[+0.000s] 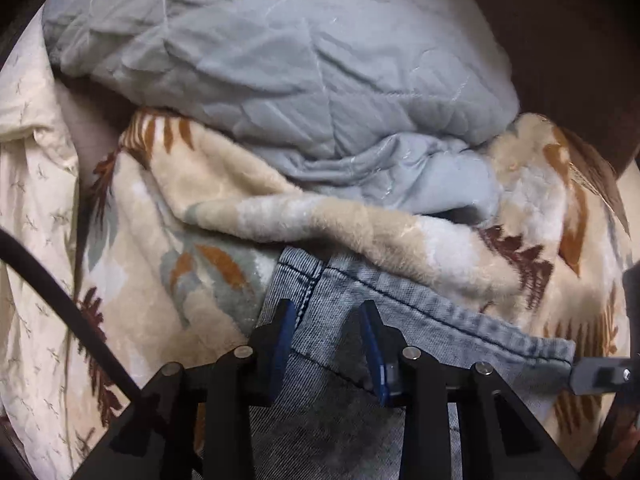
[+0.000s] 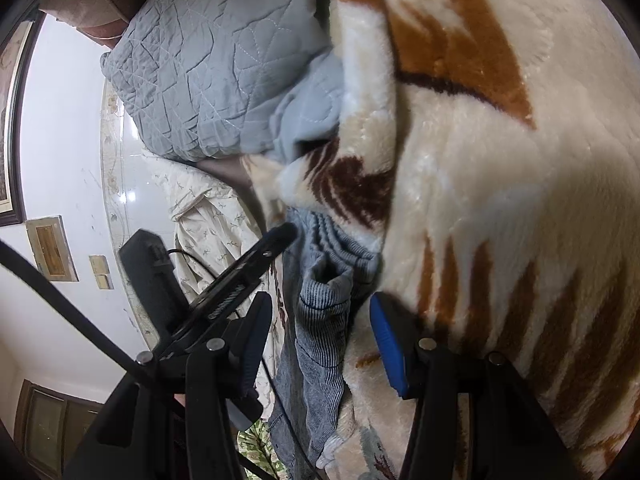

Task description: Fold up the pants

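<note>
Denim, faded blue and heavily stitched, the pants [image 1: 384,320] are lying low in the frame on a plush cream blanket with brown leaves [image 1: 168,208]. Left hand-held gripper [image 1: 328,324] is straddling a seam, pads not visibly pinching. Right hand-held gripper [image 2: 320,340] is standing open around a bunched fold. Folding seems barely begun.

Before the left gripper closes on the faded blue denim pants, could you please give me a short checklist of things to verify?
1. Faded blue denim pants between the left gripper pads: ok.
2. Left pads pressing the denim: not ok, gaps remain.
3. Right gripper straddling bunched denim: ok; grip cannot tell.
4. Pants clear of the cream plush leaf-patterned blanket: not ok, its fold overlaps the hem.
5. Grey quilted comforter off the pants: ok.
</note>
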Demonstrator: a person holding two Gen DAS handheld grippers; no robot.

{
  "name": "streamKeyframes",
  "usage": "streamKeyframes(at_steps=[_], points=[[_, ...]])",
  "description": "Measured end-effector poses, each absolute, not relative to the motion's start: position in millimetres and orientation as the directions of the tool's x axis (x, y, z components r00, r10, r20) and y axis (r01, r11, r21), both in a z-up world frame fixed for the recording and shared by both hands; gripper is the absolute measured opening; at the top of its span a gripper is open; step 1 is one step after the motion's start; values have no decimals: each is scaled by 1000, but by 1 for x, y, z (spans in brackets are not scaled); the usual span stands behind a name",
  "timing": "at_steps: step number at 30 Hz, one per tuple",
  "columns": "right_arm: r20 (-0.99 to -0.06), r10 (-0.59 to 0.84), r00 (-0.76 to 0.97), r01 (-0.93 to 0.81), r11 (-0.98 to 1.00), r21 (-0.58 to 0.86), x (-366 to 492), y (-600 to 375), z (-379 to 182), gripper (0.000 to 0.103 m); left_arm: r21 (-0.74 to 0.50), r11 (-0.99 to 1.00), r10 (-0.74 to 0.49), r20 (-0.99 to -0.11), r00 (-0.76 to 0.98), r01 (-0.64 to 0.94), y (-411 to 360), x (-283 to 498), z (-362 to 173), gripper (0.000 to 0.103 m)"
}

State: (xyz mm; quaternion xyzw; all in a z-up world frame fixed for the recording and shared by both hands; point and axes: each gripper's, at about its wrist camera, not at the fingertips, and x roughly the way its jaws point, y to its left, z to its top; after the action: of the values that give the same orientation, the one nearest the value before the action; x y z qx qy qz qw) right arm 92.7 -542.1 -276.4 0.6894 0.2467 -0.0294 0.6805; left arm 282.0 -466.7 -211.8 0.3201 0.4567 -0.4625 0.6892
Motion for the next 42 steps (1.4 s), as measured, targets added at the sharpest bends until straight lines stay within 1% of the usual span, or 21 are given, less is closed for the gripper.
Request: streamKeyframes(at_steps=[6,11,17,19,22,23,24,28,29,30,32,33,34,37,39,42], points=[[-381,301,874,384,53,922,94,-541,-276,52,-22,381,-343,-932,119,924,-474,293,-223,37],[-383,303,873,385,56,921,94,-542,-275,52,-68,412,-361,-928,94,909,-468,317,-234,36],[-409,293,865,404,78,911,96,-540,-271,52,-100,440,-357,-932,71,892,-458,328,-241,35],[-413,291,863,408,80,910,96,-540,-270,52,-112,446,-364,-929,66,888,-454,330,-242,32],[-417,293,861,410,85,908,97,-540,-270,52,-97,448,-361,-929,80,889,-449,330,-239,26],[-418,294,860,411,88,907,97,-540,-270,52,-85,450,-358,-929,92,889,-448,330,-239,21],[-418,292,860,411,89,907,98,-540,-269,52,-76,451,-356,-929,101,889,-448,330,-237,18],[-426,287,858,415,101,904,98,-539,-268,52,-62,463,-354,-928,120,884,-446,332,-231,11],[-431,282,857,417,109,902,99,-538,-268,52,-72,467,-359,-926,114,881,-446,333,-230,5],[-437,278,856,420,118,900,100,-537,-267,51,-74,473,-363,-924,118,878,-446,333,-229,5],[-456,268,849,433,142,890,101,-536,-265,42,-66,473,-364,-923,126,879,-444,332,-225,5],[-468,266,843,441,156,884,102,-535,-265,30,-63,477,-362,-923,131,877,-442,334,-223,5],[-477,266,838,448,167,879,103,-535,-265,23,-65,480,-366,-921,133,875,-441,335,-221,5],[-478,260,839,443,184,877,104,-536,-263,18,-78,490,-395,-908,142,868,-435,331,-207,5],[-472,251,845,431,202,879,104,-536,-259,18,-86,498,-416,-897,151,863,-429,335,-194,5],[-449,248,858,400,226,888,106,-534,-254,19,-59,492,-421,-889,178,869,-423,340,-184,6]])
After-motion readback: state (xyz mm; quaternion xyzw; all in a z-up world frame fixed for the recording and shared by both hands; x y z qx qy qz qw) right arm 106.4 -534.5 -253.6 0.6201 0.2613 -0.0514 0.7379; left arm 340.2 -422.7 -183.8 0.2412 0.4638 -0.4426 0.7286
